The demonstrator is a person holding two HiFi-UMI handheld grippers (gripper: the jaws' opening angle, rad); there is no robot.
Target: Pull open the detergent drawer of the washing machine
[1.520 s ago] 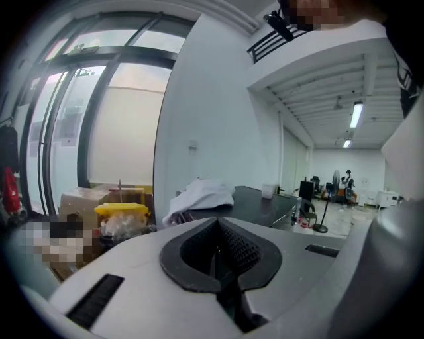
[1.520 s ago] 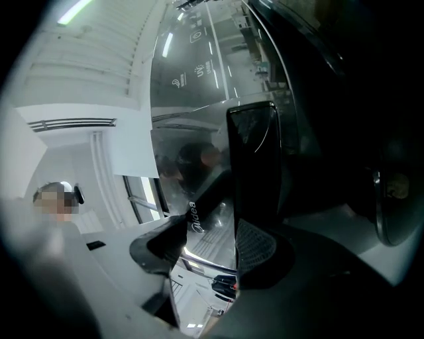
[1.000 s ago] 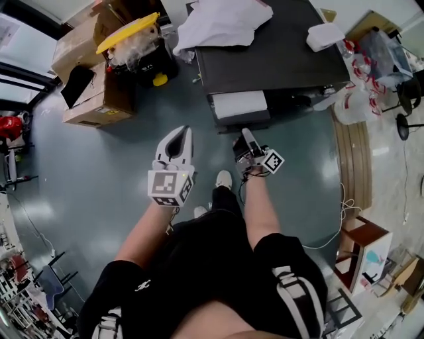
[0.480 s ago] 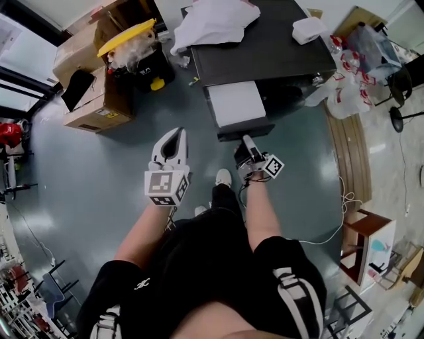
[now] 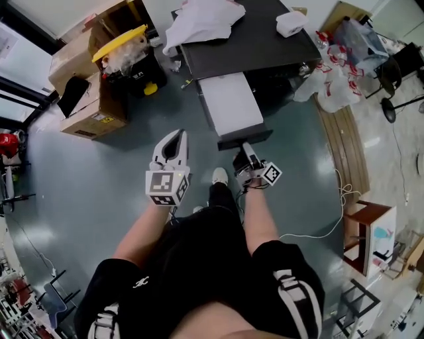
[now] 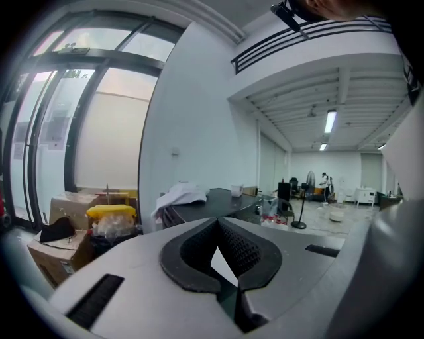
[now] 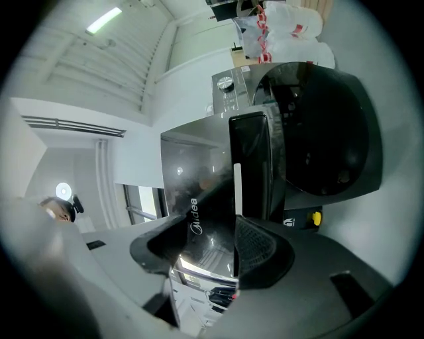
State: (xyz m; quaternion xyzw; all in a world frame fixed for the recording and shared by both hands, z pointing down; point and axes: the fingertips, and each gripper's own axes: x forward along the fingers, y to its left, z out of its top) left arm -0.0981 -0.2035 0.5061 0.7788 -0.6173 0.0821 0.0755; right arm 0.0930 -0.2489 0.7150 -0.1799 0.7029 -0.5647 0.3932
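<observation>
The washing machine (image 5: pixel 265 43) is standing at the top of the head view, and all positions below are referring to it. The detergent drawer (image 5: pixel 228 106) is projecting from the machine's front edge toward the person, with its white tray exposed along its length. The drawer's dark front panel (image 5: pixel 244 138) is forming the outermost edge, well clear of the machine's front.

The right tool (image 5: pixel 246 149) is clamping this panel. In the right gripper view the glossy panel is filling the gap between the two pads, though contact on the left-hand pad is appearing likely rather than certain in that distorted view.

The left tool (image 5: pixel 176 136) is hovering over the floor (image 5: pixel 86 179), off the machine's front left corner and apart from the drawer. Its jaws are sitting together with nothing between them.

Open floor is lying in front of the machine on that side. Cardboard boxes (image 5: pixel 93 109) and a yellow-lidded bin (image 5: pixel 126 43) are bounding the machine's left side. Plastic bags (image 5: pixel 334 83) are crowding its right side. A white cloth (image 5: pixel 202 20) is lying on the machine's top near its far left corner.
</observation>
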